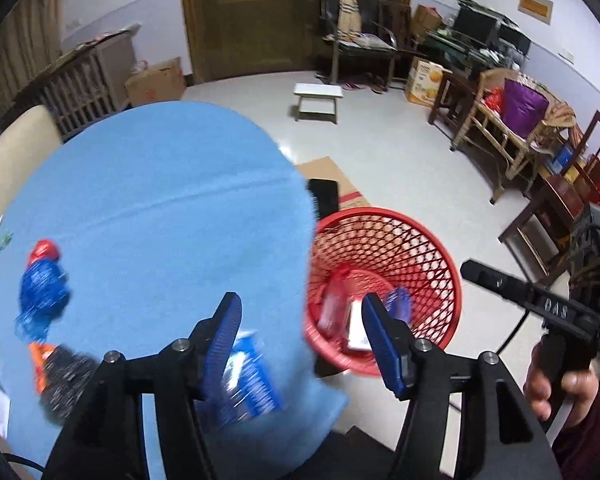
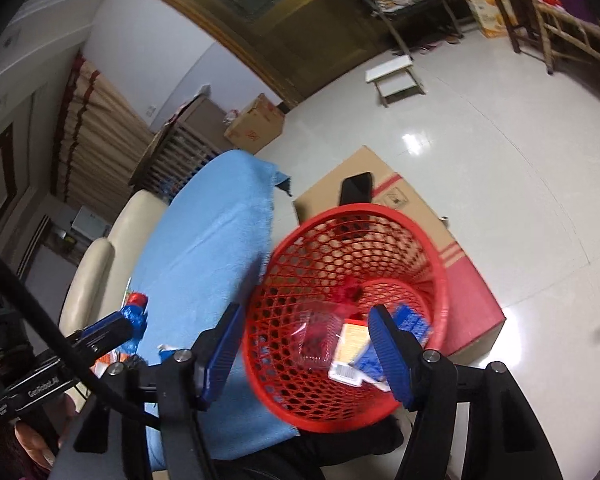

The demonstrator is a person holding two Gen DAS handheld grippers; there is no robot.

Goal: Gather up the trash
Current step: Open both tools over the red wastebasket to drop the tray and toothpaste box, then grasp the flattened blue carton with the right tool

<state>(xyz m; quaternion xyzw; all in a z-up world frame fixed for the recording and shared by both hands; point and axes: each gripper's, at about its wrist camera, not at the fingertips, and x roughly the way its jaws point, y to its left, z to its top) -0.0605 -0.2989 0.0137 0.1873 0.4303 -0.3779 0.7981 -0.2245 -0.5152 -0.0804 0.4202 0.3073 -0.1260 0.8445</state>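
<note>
A red mesh basket [image 1: 384, 216] [image 2: 440, 280] stands on a cardboard box beside the table with the blue cloth [image 1: 160, 200] [image 2: 216, 232]. In it lie a clear plastic pack [image 2: 318, 338], a white and orange packet [image 2: 350, 346] and a blue wrapper [image 2: 410, 320]. My left gripper [image 1: 302, 340] [image 2: 112, 330] is open over the table's edge. A blurred blue and white wrapper [image 1: 250, 384] shows just under its left finger. A red and blue wrapper [image 1: 42, 288] and an orange and black one [image 1: 56, 372] lie on the cloth. My right gripper [image 2: 306, 352] [image 1: 484, 276] hangs open above the basket, holding nothing.
The cardboard box [image 2: 420, 200] carries a dark phone [image 2: 356, 186] behind the basket. A cream seat [image 2: 100, 256] borders the table's far side. A white stool [image 1: 318, 100], wooden chairs [image 1: 500, 132] and boxes stand around the tiled floor.
</note>
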